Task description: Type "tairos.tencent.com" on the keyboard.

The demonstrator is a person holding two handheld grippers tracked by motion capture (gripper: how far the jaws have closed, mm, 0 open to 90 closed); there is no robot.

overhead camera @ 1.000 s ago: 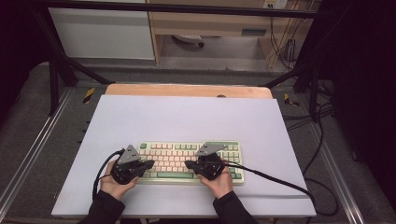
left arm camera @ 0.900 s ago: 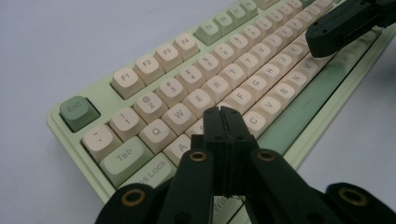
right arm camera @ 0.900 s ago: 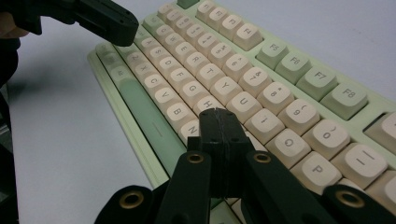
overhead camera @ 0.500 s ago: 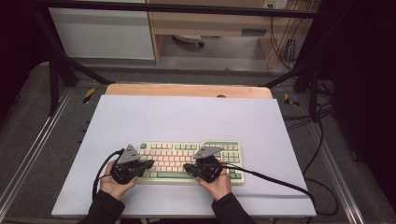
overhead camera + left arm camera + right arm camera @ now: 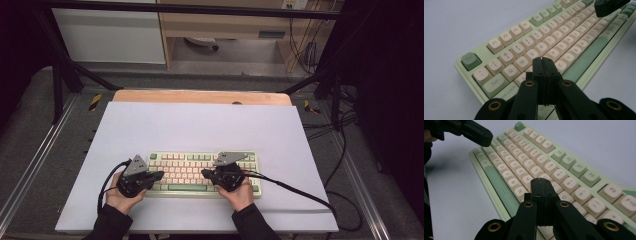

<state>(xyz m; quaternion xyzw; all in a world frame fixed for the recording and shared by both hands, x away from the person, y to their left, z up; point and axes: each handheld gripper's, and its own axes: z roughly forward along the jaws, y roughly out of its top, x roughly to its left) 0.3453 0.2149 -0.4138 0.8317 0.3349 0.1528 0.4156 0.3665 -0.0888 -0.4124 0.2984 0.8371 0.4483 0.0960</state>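
Observation:
A pale green keyboard (image 5: 192, 161) with cream keys lies near the front of the white tabletop (image 5: 200, 125). My left gripper (image 5: 161, 175) hovers over its left end and points right, with its jaws shut on nothing. In the left gripper view the shut tips (image 5: 542, 60) sit above the keyboard's (image 5: 554, 32) letter rows near the A and S keys. My right gripper (image 5: 204, 173) is over the right half and points left, also shut and empty. In the right gripper view its tips (image 5: 540, 181) hang over the keyboard's (image 5: 524, 160) middle keys, with the left gripper (image 5: 477, 133) farther off.
A wooden board edge (image 5: 200, 96) borders the far side of the tabletop. A black cable (image 5: 300, 192) trails from the right gripper across the table's right front. Metal rails (image 5: 30, 165) run along both sides, and more cables (image 5: 345, 165) lie at the right.
The right gripper has shifted slightly over the keyboard. The left gripper has kept still. Both stay shut.

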